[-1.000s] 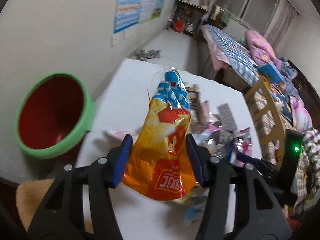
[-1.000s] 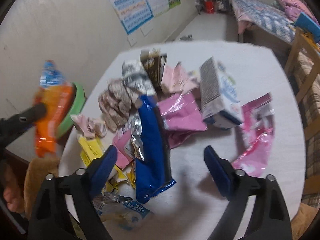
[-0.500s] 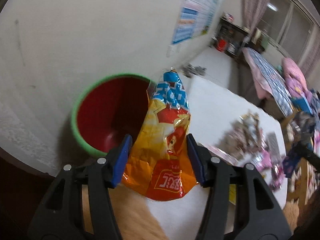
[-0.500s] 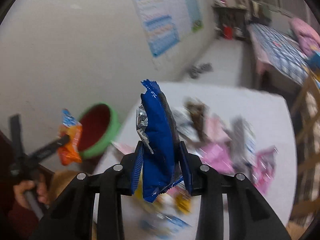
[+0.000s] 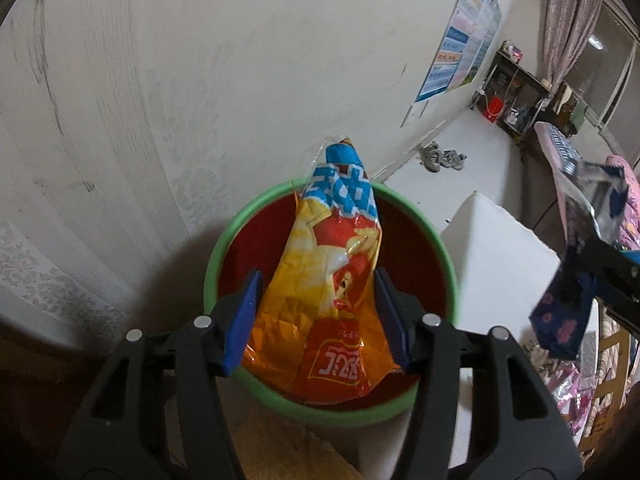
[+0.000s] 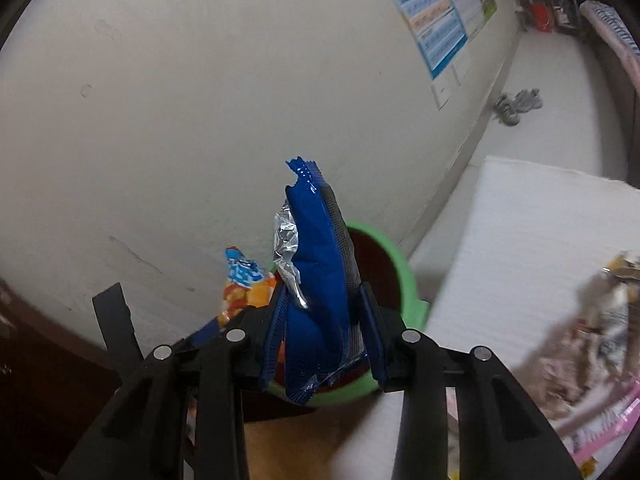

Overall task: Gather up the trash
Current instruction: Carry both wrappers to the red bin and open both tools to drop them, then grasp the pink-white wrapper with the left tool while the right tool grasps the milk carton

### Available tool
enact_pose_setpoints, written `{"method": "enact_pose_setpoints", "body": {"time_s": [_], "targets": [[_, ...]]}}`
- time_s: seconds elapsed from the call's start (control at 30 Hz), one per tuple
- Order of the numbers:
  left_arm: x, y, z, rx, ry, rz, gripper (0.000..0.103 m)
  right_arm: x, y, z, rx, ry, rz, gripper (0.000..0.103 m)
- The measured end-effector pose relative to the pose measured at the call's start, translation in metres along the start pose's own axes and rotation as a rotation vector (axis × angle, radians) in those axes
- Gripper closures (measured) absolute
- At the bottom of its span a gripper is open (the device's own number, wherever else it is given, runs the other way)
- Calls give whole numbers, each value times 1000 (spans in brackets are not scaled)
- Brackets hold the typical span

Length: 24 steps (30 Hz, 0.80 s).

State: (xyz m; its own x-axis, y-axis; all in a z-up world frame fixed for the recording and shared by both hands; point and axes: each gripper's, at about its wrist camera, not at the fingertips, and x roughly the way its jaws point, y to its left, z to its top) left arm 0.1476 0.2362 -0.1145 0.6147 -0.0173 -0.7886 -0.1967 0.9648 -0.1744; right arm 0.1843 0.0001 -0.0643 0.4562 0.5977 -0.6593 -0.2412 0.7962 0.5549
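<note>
An orange and yellow snack bag (image 5: 320, 292) with a blue top is held upright, its long axis running away from the left wrist camera and its blue sealed end pointing up and away toward the wall (image 5: 200, 80). It is seen directly over the mouth of a bin (image 5: 224, 248) with a green rim and a red inside, which stands on the floor between the wall and the corner of a white table (image 5: 500, 248). The bag is clamped near its lower half by the left gripper (image 5: 318, 316), whose blue-padded fingers are closed to a medium gap and press on both crumpled sides of the bag.

A blue wrapper (image 6: 320, 280) with a torn silver foil edge is also held upright, long axis pointing up and away, its jagged sealed end uppermost. It is pinched at its lower part by the right gripper (image 6: 322, 332), whose fingers are drawn in narrow against both of its sides. In the right wrist view it is seen in front of the bin (image 6: 404, 276), with the orange bag (image 6: 244, 284) just to its left.

More wrappers (image 6: 600, 320), blurred, lie on the table (image 6: 540, 220). A poster (image 6: 440, 12) hangs on the wall, and shoes (image 5: 442, 156) lie on the floor beyond.
</note>
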Motion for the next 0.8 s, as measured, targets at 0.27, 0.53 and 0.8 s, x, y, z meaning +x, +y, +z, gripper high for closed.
{"method": "enact_pose_setpoints", "body": {"time_s": [0.27,0.53,0.8], "targets": [[18,16,-4,-29,23,12,29,42,5,1,10,40,-8,37],[17,18,-5,-31,22,20,28,34,1,-7,15,34,-21,37],[3,-8,-12,13,23,-8,25,-26,-11,-22,-43,-49,-100,32]]}}
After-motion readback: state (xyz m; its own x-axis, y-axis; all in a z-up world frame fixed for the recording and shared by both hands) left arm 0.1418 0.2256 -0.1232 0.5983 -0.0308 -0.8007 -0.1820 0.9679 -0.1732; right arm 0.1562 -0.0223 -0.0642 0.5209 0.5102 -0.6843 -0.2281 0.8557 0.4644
